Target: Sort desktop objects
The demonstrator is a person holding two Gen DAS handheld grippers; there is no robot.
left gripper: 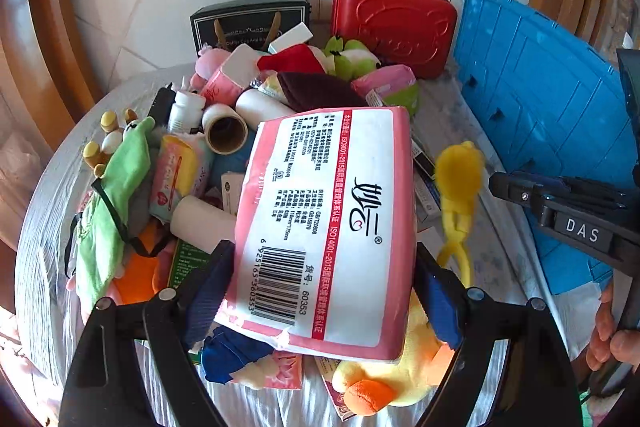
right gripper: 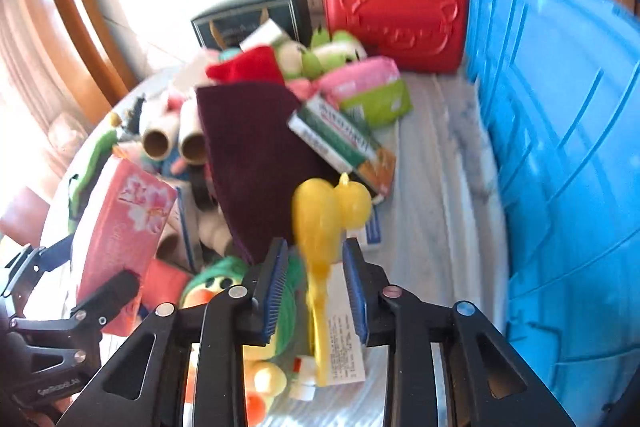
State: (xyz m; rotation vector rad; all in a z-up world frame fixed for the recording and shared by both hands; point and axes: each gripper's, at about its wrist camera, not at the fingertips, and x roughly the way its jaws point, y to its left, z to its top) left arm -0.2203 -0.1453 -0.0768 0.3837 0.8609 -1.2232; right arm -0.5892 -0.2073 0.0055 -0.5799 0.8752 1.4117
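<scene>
A pink tissue pack [left gripper: 320, 219] with a white label and barcode is lifted above the pile of clutter. My left gripper [left gripper: 324, 255] is shut on it, a blue pad on each side. The right wrist view shows the same pack [right gripper: 120, 219] at the lower left, in the left gripper [right gripper: 86, 267]. A yellow plastic toy [right gripper: 320, 219] with a rounded head sticks up between the blue pads of my right gripper [right gripper: 316, 251], which is shut on its thin lower part. In the left wrist view the yellow toy [left gripper: 460, 179] hangs at the tip of the right gripper [left gripper: 500, 183].
A round table with a pale cloth [left gripper: 48, 227] carries plush toys, paper rolls, boxes and tissue packs. A red case [left gripper: 394, 23] and a black box [left gripper: 248, 23] stand at the back. A blue crate [left gripper: 552, 107] rises along the right. A yellow duck plush [left gripper: 400, 379] lies near the front.
</scene>
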